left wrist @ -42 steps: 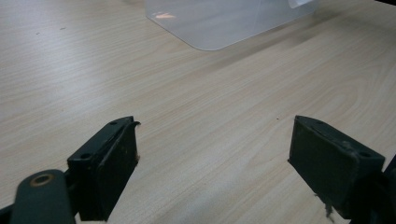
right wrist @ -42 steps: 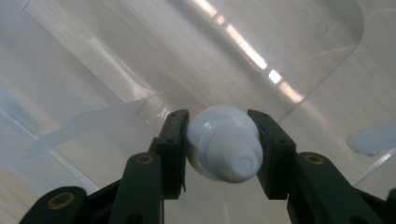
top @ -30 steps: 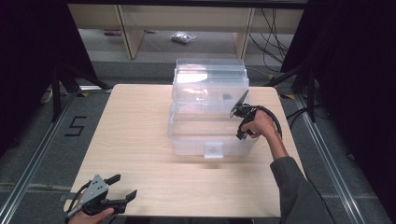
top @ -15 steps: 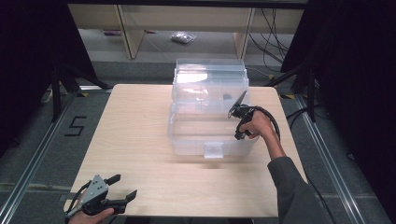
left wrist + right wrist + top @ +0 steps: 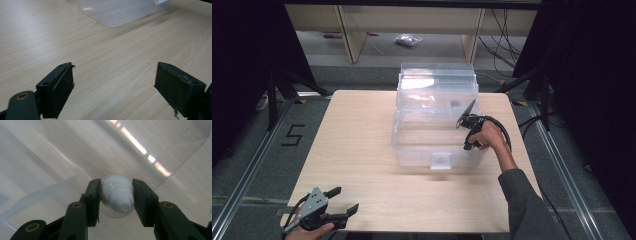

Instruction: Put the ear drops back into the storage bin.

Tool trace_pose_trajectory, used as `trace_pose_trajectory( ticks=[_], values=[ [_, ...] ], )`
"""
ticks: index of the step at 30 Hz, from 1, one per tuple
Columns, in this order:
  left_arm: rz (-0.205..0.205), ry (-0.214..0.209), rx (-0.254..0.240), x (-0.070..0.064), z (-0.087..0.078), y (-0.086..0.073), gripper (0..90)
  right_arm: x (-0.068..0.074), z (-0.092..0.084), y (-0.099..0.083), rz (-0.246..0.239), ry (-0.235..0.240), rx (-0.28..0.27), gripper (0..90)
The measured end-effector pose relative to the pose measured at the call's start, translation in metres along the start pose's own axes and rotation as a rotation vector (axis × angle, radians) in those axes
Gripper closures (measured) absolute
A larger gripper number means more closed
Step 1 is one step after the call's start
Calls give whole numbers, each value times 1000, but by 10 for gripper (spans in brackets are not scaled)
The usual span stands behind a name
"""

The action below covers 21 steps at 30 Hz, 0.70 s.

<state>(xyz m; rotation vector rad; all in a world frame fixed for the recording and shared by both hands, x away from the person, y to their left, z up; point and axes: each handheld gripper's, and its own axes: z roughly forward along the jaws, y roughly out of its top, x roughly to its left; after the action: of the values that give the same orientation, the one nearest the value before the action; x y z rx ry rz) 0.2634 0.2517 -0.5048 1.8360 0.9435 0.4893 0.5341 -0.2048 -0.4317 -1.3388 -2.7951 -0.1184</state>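
The bench [image 5: 362, 150] runs from centre frame down to the lower edge in the high view, and its left half is bare wood, wide room for moving. The right strip beside the bin is narrow, and a sleeve [image 5: 524, 205] crosses it from the lower right corner. Past the far edge, at the top of the frame, lies grey floor with a shelf unit [image 5: 412, 20] and a small bag [image 5: 408, 40] on its lowest board.

A clear bin [image 5: 412, 145] stands right of centre, its raised lid [image 5: 437, 90] tilted back toward the top of the frame. A latch [image 5: 441, 161] hangs on the bin's near wall.

The right tool [image 5: 468, 112] reaches over the bin's right rim. In the right gripper view its jaws are pinching a white bottle [image 5: 117, 195], cap [image 5: 124, 206] toward the camera, pads tight on both sides, with the bin's clear floor behind it. I cannot make out anything else in the bin.

The left tool [image 5: 343, 200] sits at the lower left corner, at the bench's near edge, well apart from the bin. In the left gripper view its jaws stand spread over bare wood, with the bin's corner [image 5: 110, 22] at the top.
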Motion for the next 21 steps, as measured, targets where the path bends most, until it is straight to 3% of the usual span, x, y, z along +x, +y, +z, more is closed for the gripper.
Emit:
trace_pose_trajectory(
  ticks=[1, 2, 3, 8, 12, 21],
  values=[
    [-1, 0, -1, 0, 0, 0, 147, -2, 1, 0, -34, -10, -20, 601],
    [-6, 0, -3, -1, 0, 0, 147, -2, 1, 0, -34, -10, -20, 601],
    [0, 1, 3, 0, 0, 0, 147, -1, 0, -1, -3, 4, -13, 598],
    [2, 4, 10, 0, -1, 0, 147, -3, -3, -1, -29, 3, -54, 526],
    [-2, 2, 3, 0, -1, 0, 147, -3, -11, -2, -9, -12, -76, 465],
    [1, 1, 2, 0, 0, 0, 147, -4, -21, -4, 27, -12, -107, 431]
  ],
)
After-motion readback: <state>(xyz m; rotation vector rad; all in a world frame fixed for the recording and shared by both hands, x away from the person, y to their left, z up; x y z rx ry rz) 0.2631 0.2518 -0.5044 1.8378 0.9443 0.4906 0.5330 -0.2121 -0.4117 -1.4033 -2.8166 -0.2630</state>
